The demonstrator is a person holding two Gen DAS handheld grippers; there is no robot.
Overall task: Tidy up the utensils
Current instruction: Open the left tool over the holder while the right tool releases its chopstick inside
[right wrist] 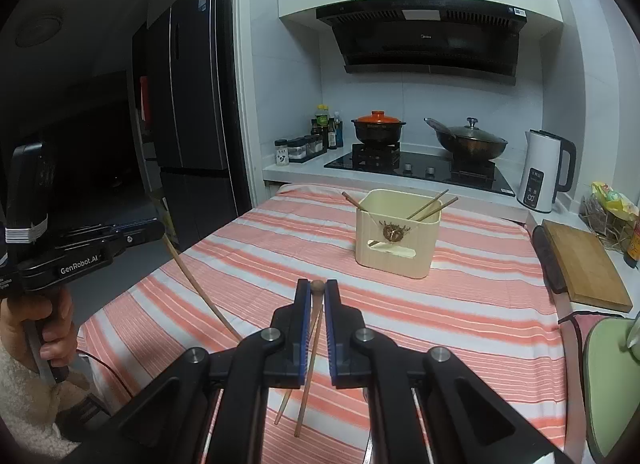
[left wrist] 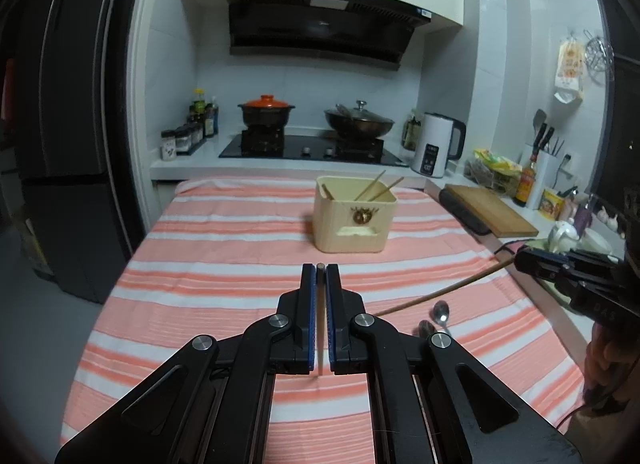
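Left tongs (left wrist: 321, 270) and right tongs (right wrist: 318, 286) each pinch a chopstick (right wrist: 200, 288).

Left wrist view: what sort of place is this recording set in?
A home kitchen: a range hood above a gas hob carrying a lidded pot and wok, with an electric kettle beside.

The 2 spoons (left wrist: 434, 320) lie blurred, their handles hidden behind the left gripper's (left wrist: 320, 270) linkage.
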